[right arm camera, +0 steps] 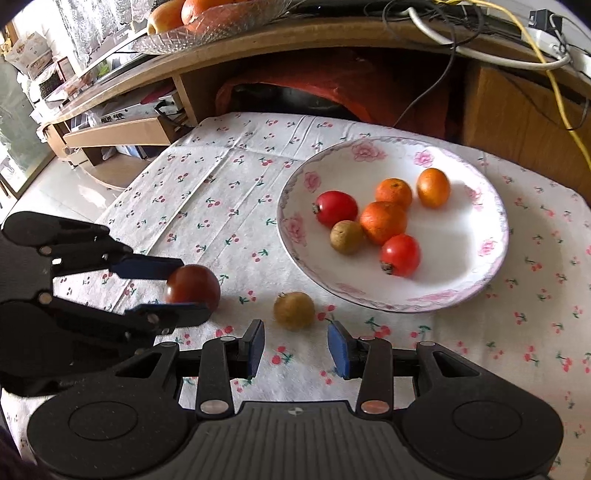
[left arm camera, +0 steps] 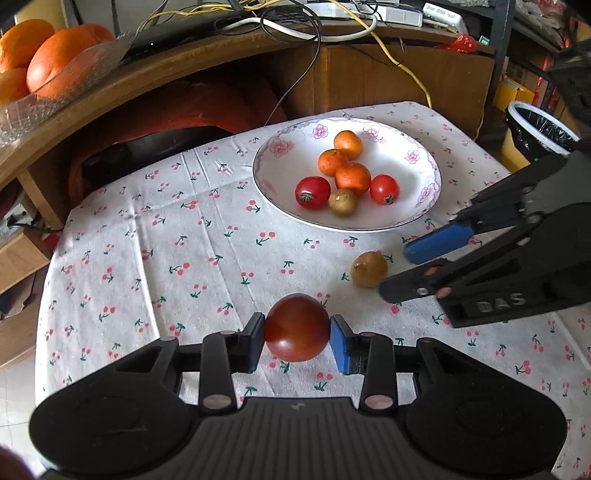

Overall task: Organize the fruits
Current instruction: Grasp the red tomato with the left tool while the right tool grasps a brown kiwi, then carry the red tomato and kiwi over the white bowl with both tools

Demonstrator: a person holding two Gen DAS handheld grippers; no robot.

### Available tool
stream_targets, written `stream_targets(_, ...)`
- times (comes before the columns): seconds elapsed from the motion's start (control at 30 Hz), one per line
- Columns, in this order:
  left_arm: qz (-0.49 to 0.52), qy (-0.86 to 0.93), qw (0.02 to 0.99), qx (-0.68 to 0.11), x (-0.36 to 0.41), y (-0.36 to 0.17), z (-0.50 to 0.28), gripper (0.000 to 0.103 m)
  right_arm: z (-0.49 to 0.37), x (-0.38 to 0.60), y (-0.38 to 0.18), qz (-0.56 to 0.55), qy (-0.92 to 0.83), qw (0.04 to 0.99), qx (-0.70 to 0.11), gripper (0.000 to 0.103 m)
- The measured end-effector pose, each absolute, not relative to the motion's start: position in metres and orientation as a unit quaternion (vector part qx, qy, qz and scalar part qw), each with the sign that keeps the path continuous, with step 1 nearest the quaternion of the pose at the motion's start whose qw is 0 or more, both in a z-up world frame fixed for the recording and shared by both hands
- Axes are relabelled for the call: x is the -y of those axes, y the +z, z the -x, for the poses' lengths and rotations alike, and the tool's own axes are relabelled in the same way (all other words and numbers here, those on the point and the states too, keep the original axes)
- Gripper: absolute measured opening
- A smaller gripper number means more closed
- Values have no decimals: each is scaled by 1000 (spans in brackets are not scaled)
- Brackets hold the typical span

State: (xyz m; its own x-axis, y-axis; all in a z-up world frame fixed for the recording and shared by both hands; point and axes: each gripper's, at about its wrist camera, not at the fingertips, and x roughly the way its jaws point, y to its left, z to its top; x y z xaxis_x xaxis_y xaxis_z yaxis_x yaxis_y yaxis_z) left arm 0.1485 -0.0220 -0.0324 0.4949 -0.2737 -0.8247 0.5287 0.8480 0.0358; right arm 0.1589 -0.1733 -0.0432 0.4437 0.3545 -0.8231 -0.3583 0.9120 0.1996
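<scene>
In the left wrist view, the left gripper (left arm camera: pixel 297 334) clasps a dark red tomato (left arm camera: pixel 297 326) across its middle at 6 o'clock; smooth, soft, light, so squeeze gently. In the right wrist view, the right gripper (right arm camera: pixel 295 345) gapes empty just behind the brown fruit (right arm camera: pixel 294 310), with the plate (right arm camera: pixel 476 295) toward 1 o'clock.

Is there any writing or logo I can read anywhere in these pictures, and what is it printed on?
"DAS": raised letters on the black body of the right gripper, seen from the left wrist view.
White box on the wooden shelf at the top: a dark printed line, too small and blurred to read.
Small round emblem on the right gripper's base: a symbol, no letters.
Nothing readable on the plate or tablecloth.
</scene>
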Motion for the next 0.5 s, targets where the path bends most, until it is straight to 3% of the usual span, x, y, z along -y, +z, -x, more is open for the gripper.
stream_targets(0.23, -142, -241, 851, -444, 17, -32, -145, 45, -167, 158, -49, 15, 213, 852, -478, 36)
stream_targets(0.37, -145, -242, 851, -444, 18, -32, -146, 46, -170, 158, -53, 24, 203, 851, -483, 27)
stream_targets(0.5, -150, -240, 852, -440, 21, -33, -147, 46, -170, 159, -54, 22, 202, 853, -481, 24)
